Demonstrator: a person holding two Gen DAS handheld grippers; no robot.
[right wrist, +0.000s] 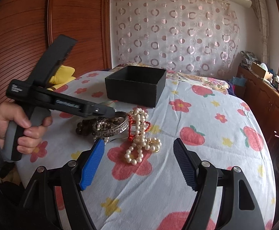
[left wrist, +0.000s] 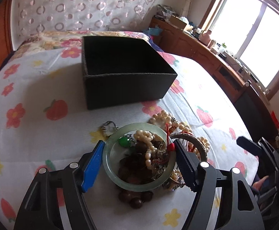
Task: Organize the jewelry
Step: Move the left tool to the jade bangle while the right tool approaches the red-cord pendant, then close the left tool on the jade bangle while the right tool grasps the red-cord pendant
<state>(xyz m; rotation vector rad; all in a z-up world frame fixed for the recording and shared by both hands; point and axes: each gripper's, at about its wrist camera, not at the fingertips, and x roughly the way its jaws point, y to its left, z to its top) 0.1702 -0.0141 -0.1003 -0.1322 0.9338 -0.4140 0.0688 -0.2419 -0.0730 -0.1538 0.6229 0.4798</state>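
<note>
A pale green jade bangle (left wrist: pixel 110 172) lies on top of a heap of jewelry on the flowered bedspread (left wrist: pixel 34 88). My left gripper (left wrist: pixel 138 142) is down around it, blue pad on its left rim and black pad on its right rim, shut on it. Inside the ring I see pearls (left wrist: pixel 145 136), a green pendant (left wrist: pixel 124 141) and brown wooden beads (left wrist: pixel 135 201). In the right wrist view, a silver bangle (right wrist: pixel 110 129) and a pearl strand (right wrist: pixel 139 134) with red cord lie in the heap. My right gripper (right wrist: pixel 138 141) hovers open just short of the pearls. The open black box (left wrist: pixel 128 88) stands behind the heap.
A hand (right wrist: pixel 24 126) holds the left gripper's handle at the left. A wooden wardrobe (right wrist: pixel 24 28) stands left of the bed. A cluttered wooden cabinet (left wrist: pixel 206 55) runs under the window on the right. A yellow cloth (right wrist: pixel 63 72) lies by the wardrobe.
</note>
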